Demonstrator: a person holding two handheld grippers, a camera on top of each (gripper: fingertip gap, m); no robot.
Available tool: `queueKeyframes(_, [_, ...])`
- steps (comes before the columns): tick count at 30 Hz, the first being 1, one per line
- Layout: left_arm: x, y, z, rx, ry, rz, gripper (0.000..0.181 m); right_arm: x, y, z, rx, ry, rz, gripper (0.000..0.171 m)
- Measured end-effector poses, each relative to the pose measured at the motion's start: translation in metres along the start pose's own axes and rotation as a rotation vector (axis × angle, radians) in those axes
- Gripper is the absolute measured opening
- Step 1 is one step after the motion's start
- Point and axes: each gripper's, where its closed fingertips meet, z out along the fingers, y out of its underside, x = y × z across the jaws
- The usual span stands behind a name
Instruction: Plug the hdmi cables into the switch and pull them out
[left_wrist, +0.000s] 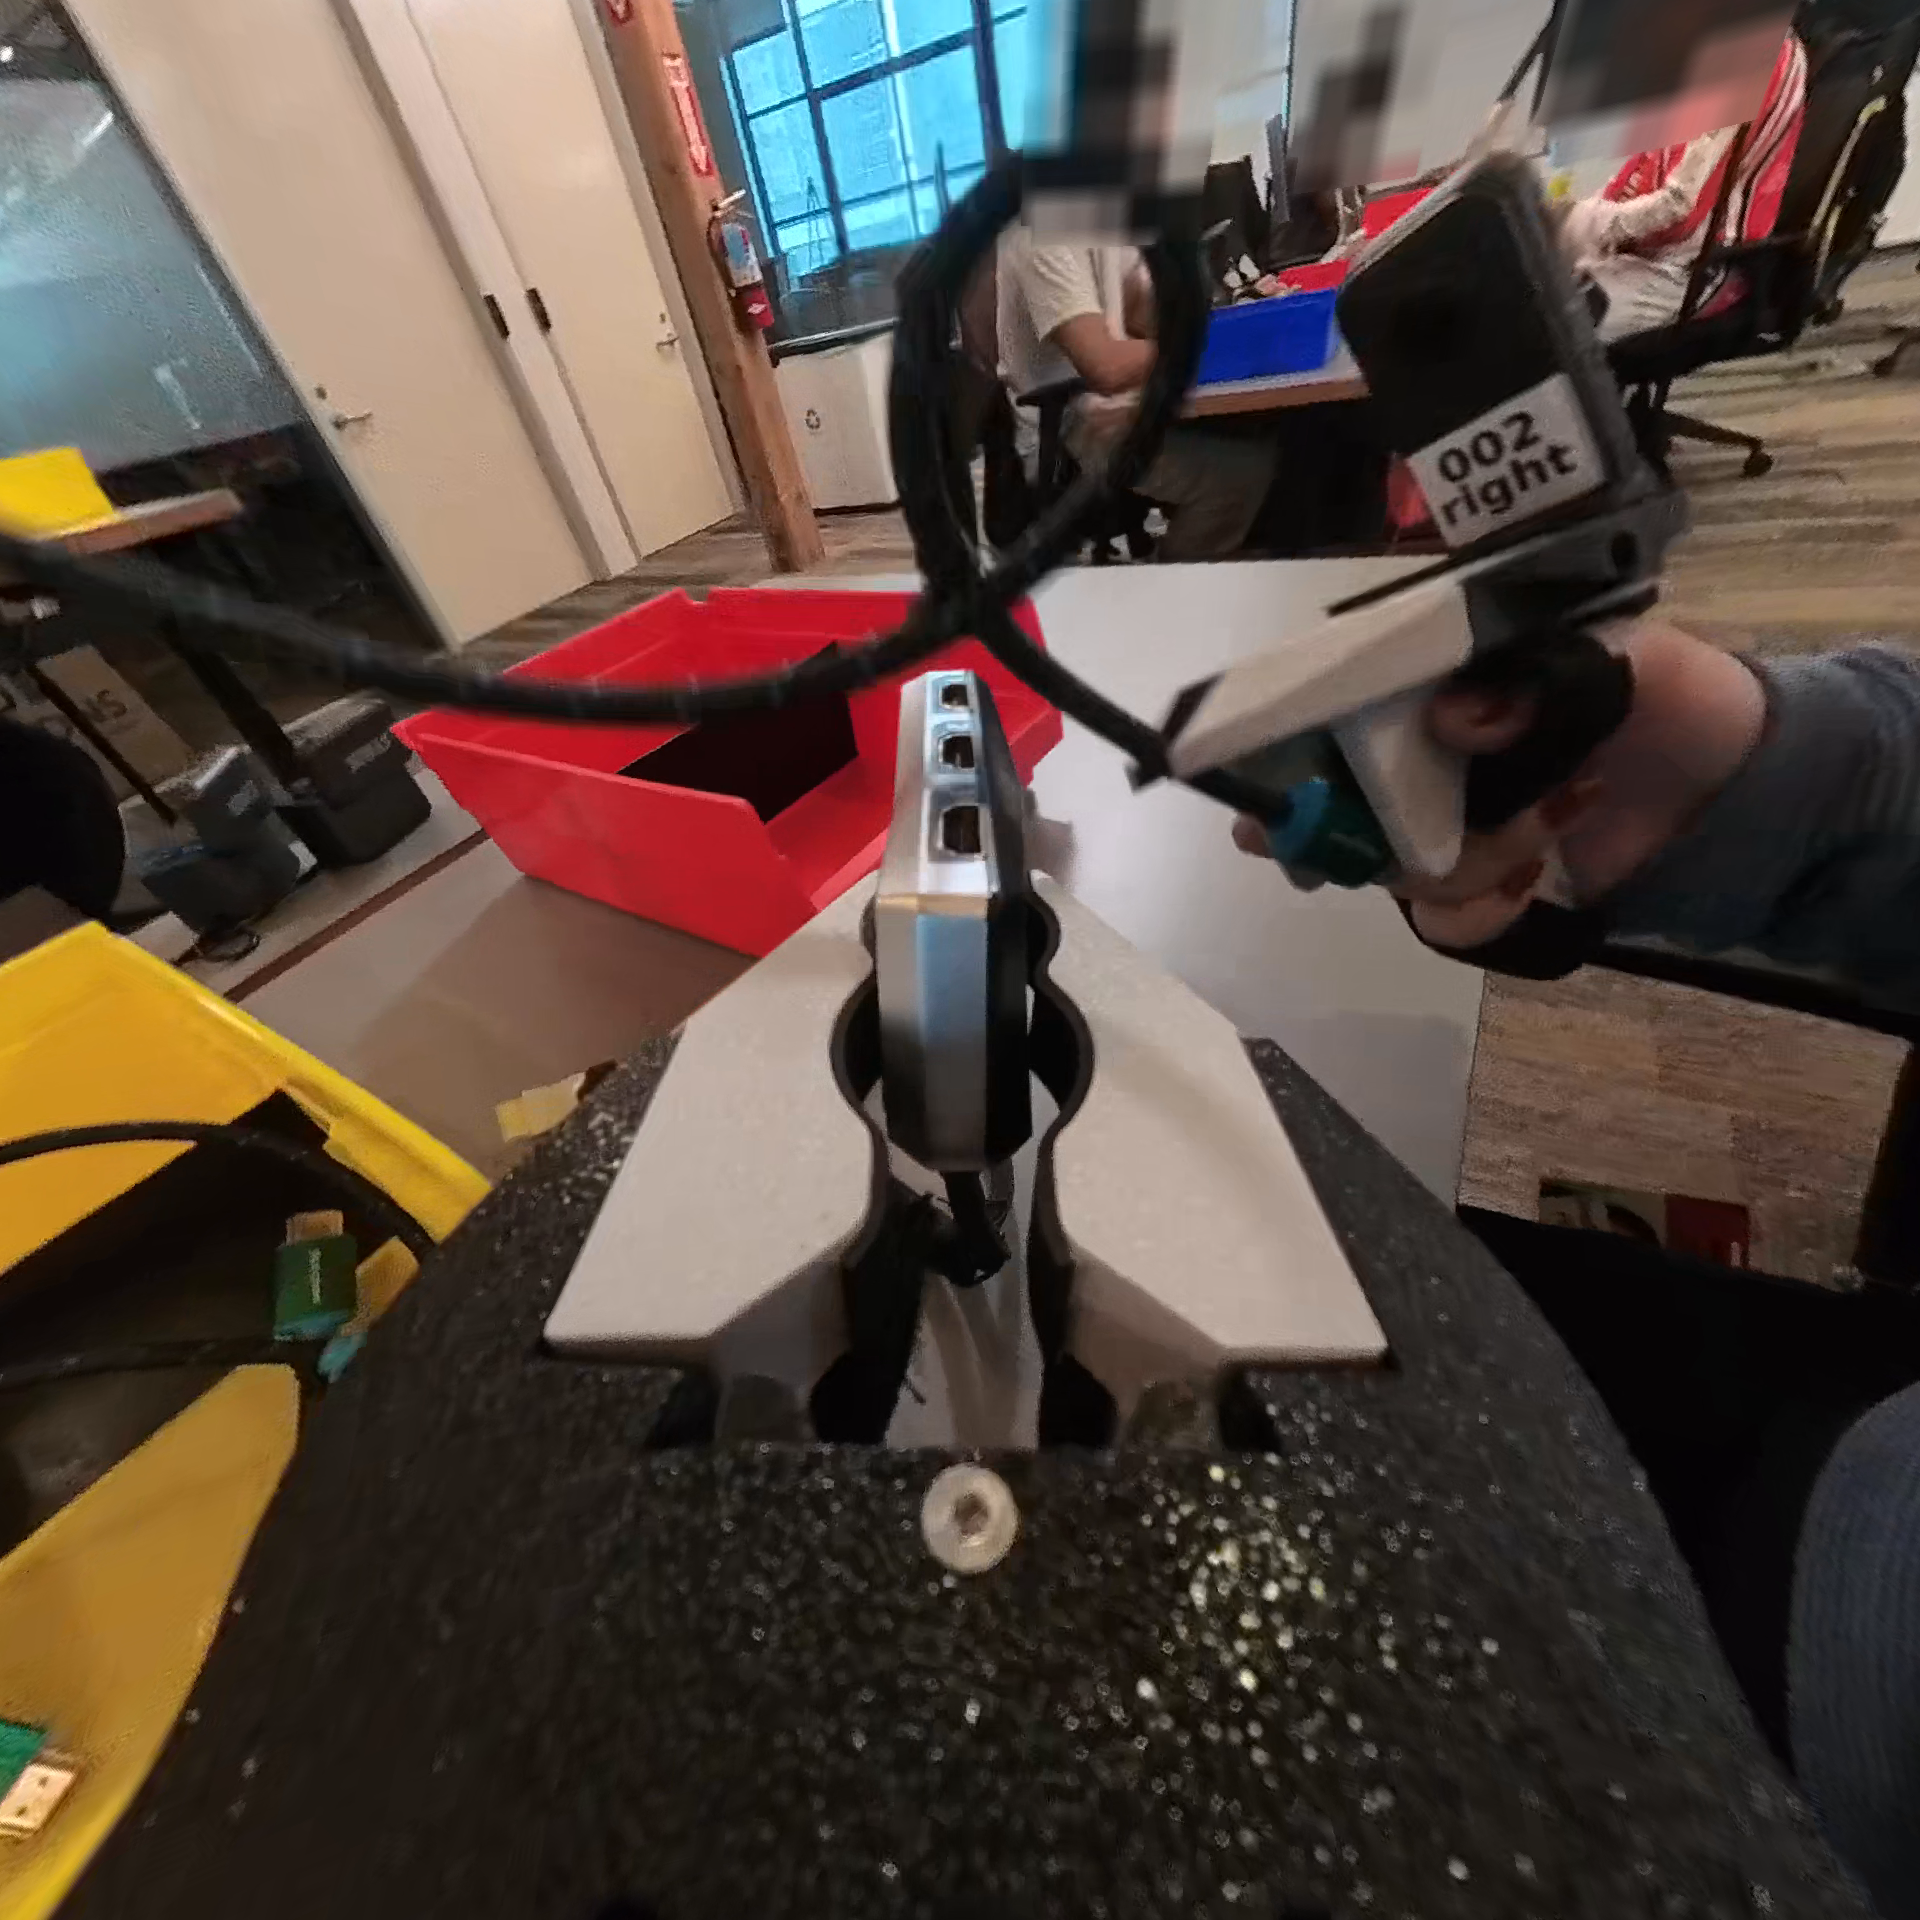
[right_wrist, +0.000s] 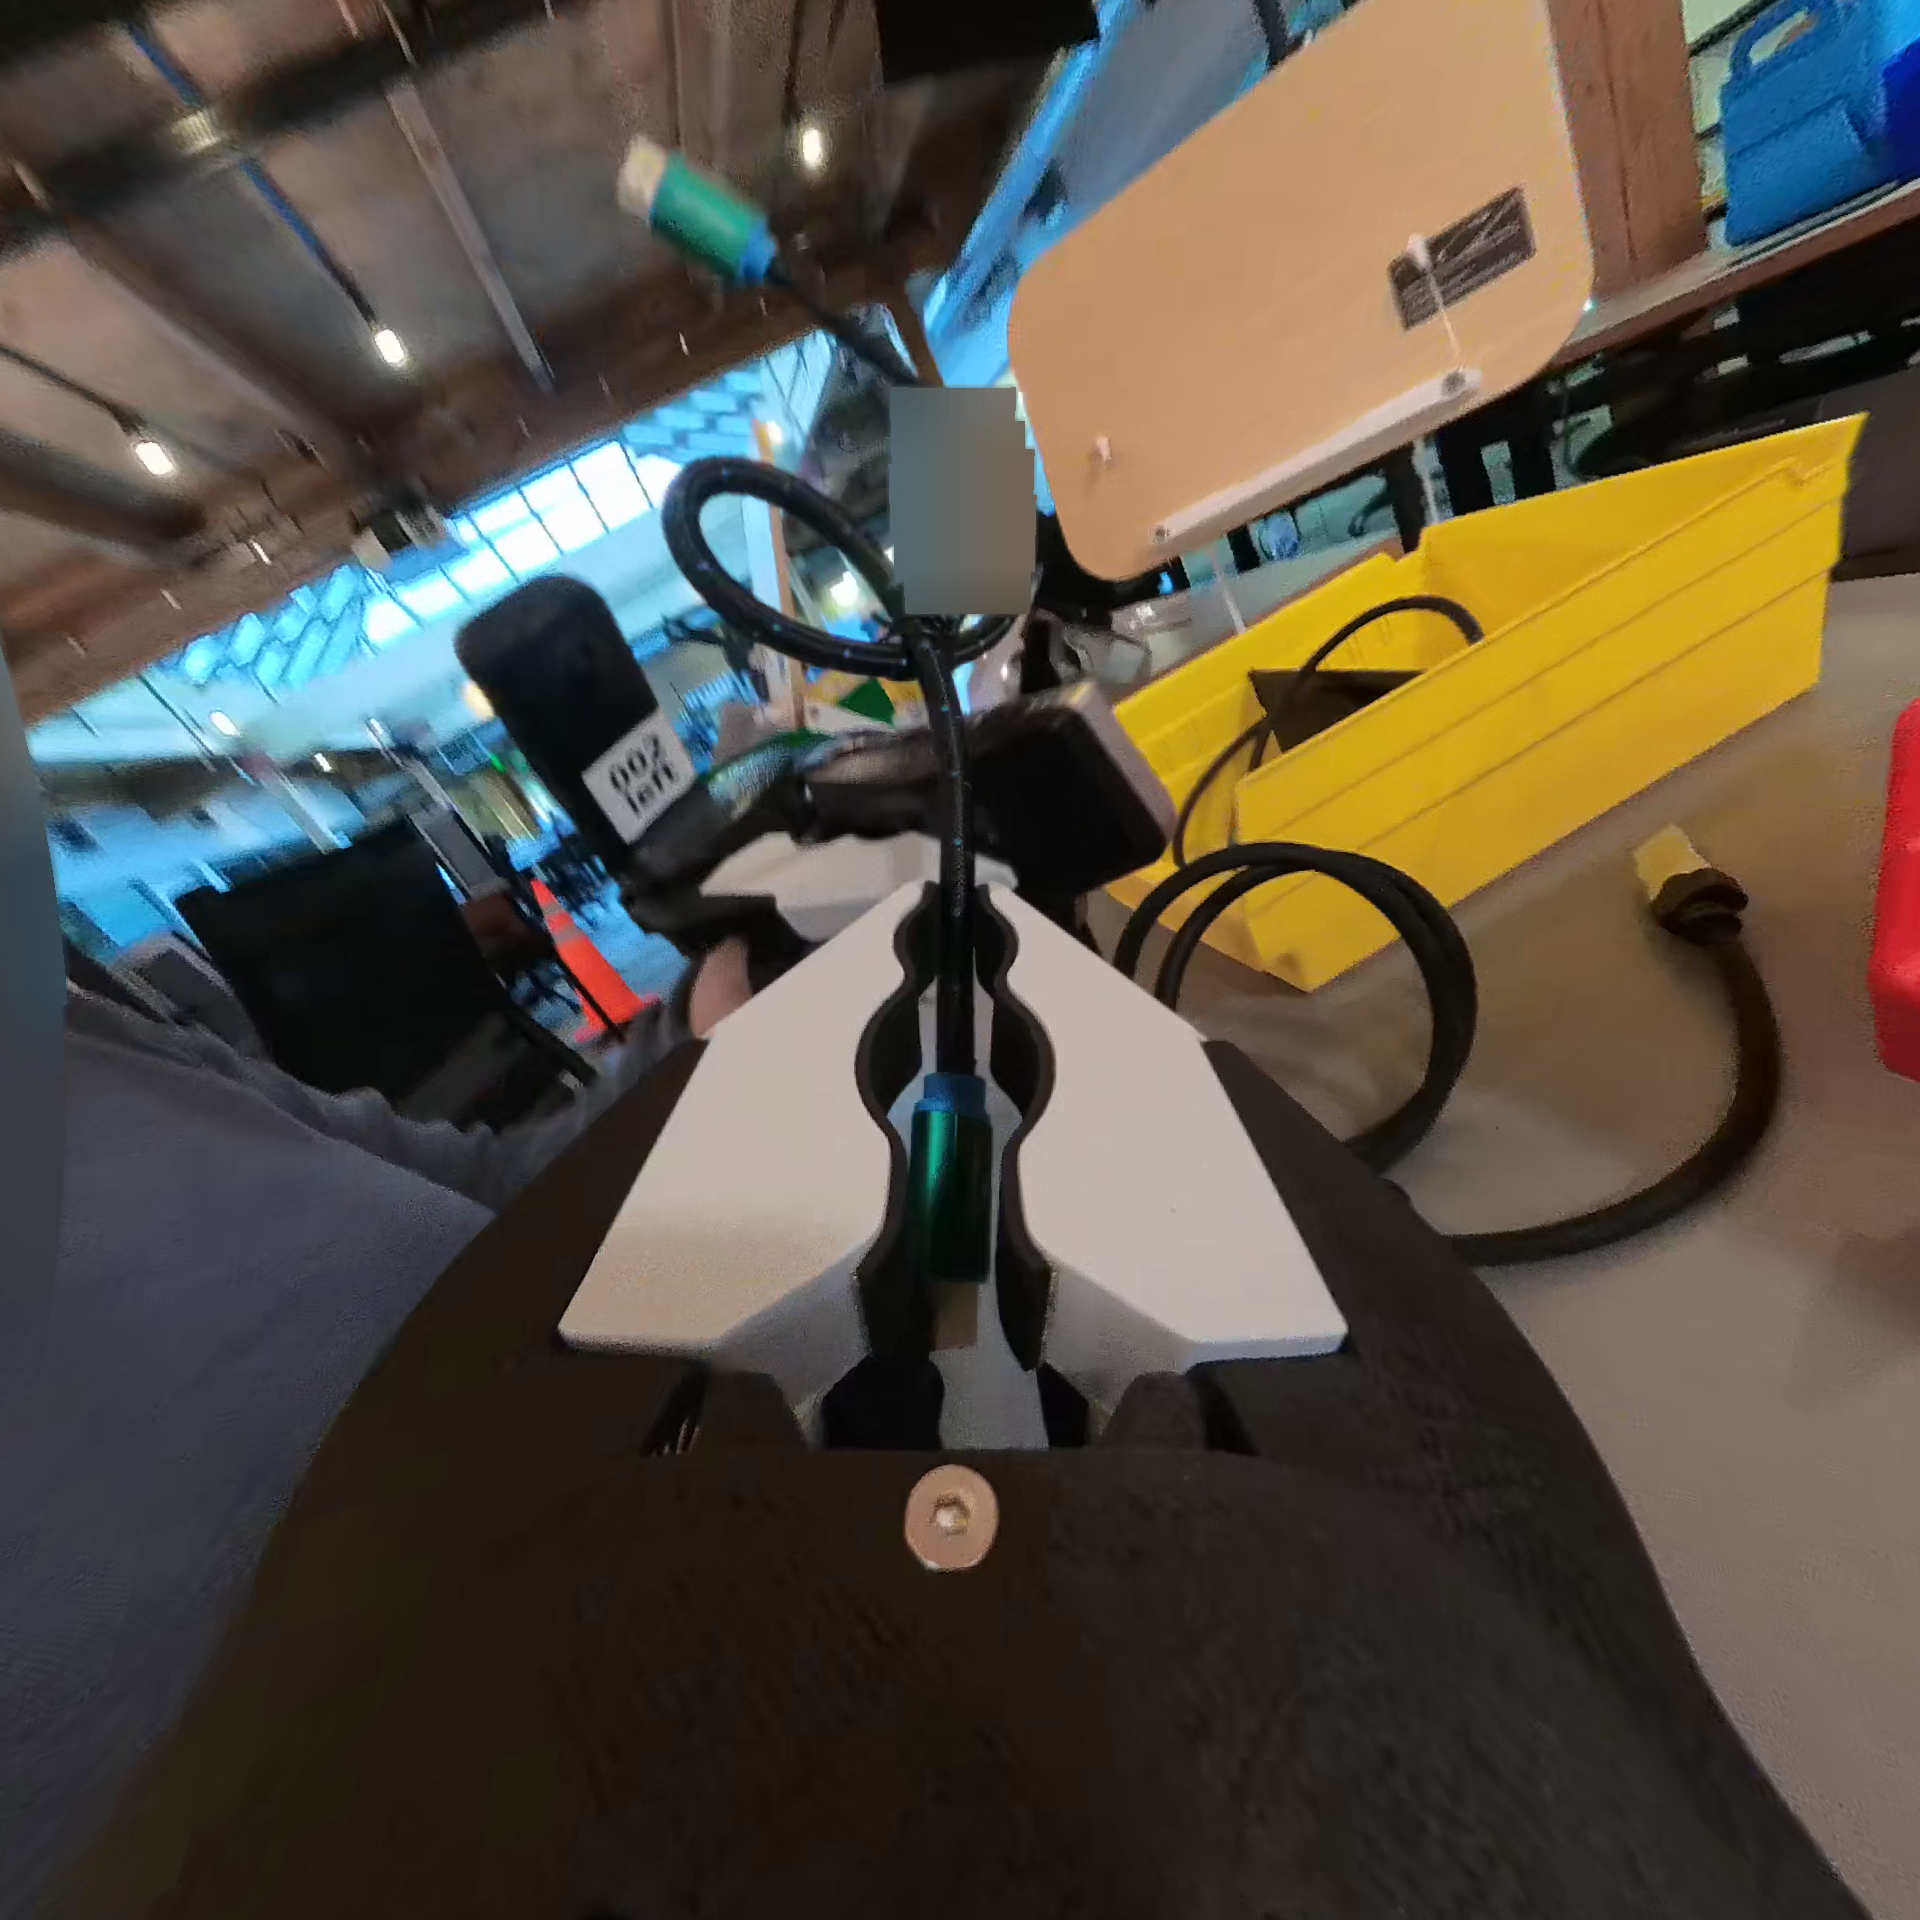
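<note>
In the left wrist view my left gripper is shut on the silver and black HDMI switch. It holds the switch on edge above the table, with three empty ports facing up. My right gripper is to the right of the switch, apart from it. In the right wrist view my right gripper is shut on a green HDMI plug. The plug's metal end points back toward the camera. Its black cable loops up to a second green plug hanging in the air.
A red bin sits on the grey table behind the switch. A yellow bin at the left holds cables and a green plug. It also shows in the right wrist view, near a coiled black cable with a yellow-capped end. People sit at desks behind. Both grippers' tips are close together, under 4 cm apart.
</note>
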Motion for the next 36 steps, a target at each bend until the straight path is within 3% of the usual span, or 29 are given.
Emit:
queueKeyframes(11, [-0.005,0.008,0.003,-0.064,-0.029,-0.041,0.020,0.026,0.040,0.018,-0.348,0.231,-0.447,0.005])
queueKeyframes(20, [0.000,0.009,0.004,-0.062,0.011,-0.067,0.020,0.033,0.055,0.036,-0.391,0.233,-0.411,0.005])
queueKeyframes(28, [-0.010,0.007,-0.001,-0.041,-0.017,-0.094,0.020,0.032,0.047,0.035,-0.294,0.215,-0.342,0.004])
queueKeyframes(36, [-0.023,0.001,-0.014,-0.013,-0.026,-0.123,0.019,0.002,-0.059,-0.021,0.237,0.012,-0.182,0.002])
